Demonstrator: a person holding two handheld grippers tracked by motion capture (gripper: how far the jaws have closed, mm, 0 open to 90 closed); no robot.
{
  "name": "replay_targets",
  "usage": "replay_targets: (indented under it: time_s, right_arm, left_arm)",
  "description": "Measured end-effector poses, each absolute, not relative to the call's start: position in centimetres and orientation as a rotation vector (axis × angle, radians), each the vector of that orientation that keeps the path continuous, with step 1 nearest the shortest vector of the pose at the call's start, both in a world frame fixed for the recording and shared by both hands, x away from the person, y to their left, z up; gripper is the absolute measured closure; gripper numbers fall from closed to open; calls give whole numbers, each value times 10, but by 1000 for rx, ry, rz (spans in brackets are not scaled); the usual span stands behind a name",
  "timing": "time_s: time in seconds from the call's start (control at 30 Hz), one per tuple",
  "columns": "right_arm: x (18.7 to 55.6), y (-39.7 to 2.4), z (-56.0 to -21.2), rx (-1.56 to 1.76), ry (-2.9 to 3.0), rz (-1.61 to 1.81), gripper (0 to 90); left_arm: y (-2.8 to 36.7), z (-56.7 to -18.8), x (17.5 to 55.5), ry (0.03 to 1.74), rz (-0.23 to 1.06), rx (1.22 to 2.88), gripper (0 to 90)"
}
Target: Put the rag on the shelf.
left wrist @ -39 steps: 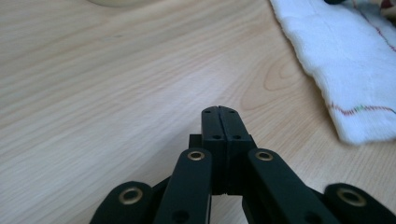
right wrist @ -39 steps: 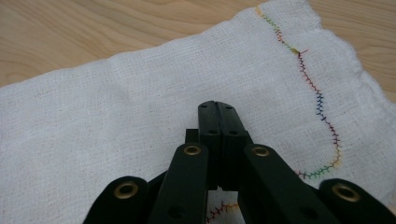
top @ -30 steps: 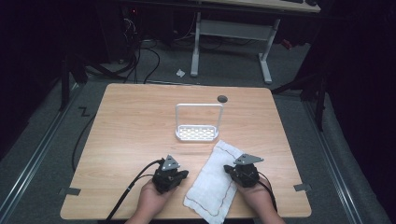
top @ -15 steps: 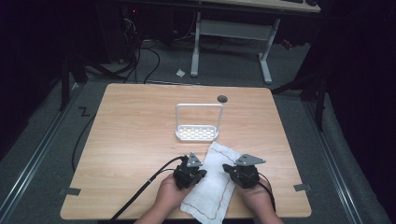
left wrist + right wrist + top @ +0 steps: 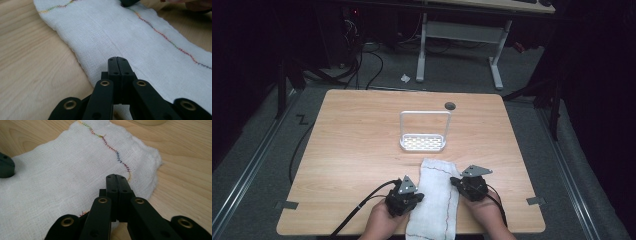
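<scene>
A white woven cloth with a wavy multicolour stitch line lies lengthwise at the table's front middle, its near end at the table edge. My left gripper rests on the cloth's left edge, and in the left gripper view its jaws stand shut over the cloth with nothing seen between them. My right gripper sits at the cloth's right edge. In the right gripper view its jaws are also shut, with the tips over the cloth near the stitch line. A hand holds each gripper from the near edge.
A white perforated rack with an upright wire frame stands mid-table just beyond the cloth. A dark round hole lies behind it. Bare wood spreads to the left and right. Cables trail off the front-left edge.
The left gripper moved right, from the bare wood onto the cloth's left edge. The cloth turned from a diagonal lie to a straighter, narrower one. The right gripper barely moved.
</scene>
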State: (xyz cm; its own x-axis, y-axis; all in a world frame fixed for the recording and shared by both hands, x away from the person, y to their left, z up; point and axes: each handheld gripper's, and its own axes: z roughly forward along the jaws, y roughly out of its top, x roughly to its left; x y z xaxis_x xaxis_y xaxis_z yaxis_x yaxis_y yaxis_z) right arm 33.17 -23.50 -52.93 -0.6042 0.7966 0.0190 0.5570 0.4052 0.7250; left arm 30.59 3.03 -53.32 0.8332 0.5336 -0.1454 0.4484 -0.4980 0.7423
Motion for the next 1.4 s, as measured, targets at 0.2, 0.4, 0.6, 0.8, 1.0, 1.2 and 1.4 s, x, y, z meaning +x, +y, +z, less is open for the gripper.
replay_targets:
  time_s: [0.2, 0.4, 0.6, 0.8, 1.0, 1.2, 1.4]
  right_arm:
    - [331, -218, -530, 1106, 2373, 1020, 900]
    - [329, -205, -531, 1046, 2405, 1040, 900]
    - [326, -204, -531, 1028, 2431, 1066, 900]
    - [326, -218, -520, 1104, 2304, 1158, 834]
    - [330, -223, -525, 1156, 2283, 1119, 771]
    - [332, -222, -527, 1157, 2269, 1111, 724]
    - [334, -215, -523, 1172, 2282, 1118, 680]
  left_arm:
    - [38, -529, 304, 721, 145, 2153, 876]
    - [34, -534, 329, 786, 129, 2122, 852]
    - [40, -534, 319, 770, 129, 2145, 876]
    - [59, -528, 337, 897, 195, 2030, 686]
    - [68, -535, 374, 1052, 168, 1900, 569]
    - [58, -538, 385, 1073, 153, 1927, 587]
    - [51, -540, 381, 1053, 166, 1951, 766]
